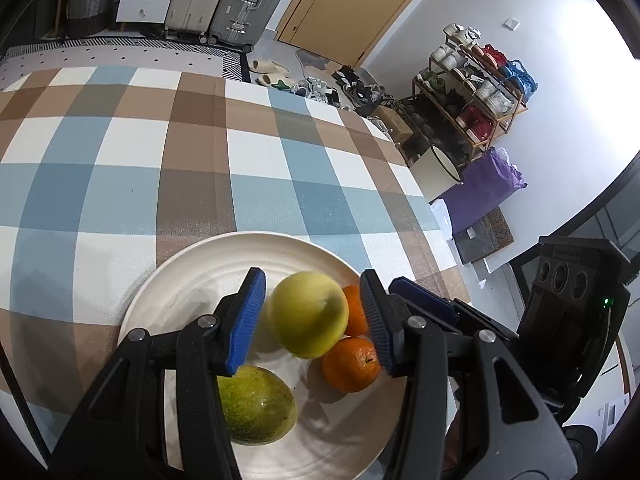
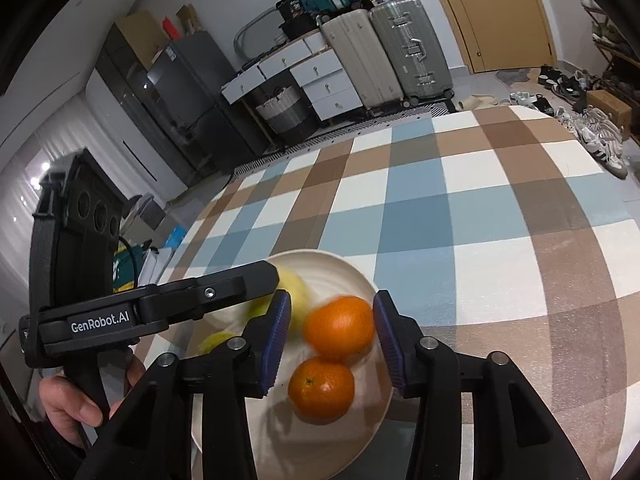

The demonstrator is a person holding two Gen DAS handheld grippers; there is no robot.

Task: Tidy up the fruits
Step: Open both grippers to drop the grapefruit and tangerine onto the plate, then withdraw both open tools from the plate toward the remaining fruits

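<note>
left gripper (image 1: 312, 320) released round yellow apple (image 1: 307, 314), right gripper (image 2: 332, 336) released round orange (image 2: 340, 328) (mango (image 1: 256, 408) nr, same plate (image 1: 180, 280))

At the lower centre, the yellow apple (image 2: 294, 300) is motion-blurred and half hidden behind the left tool (image 2: 224, 292), while the plate (image 2: 360, 276) runs off the bottom edge.

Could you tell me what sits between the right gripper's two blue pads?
In the right wrist view, one round orange mandarin on the white plate, untouched by either pad.
</note>
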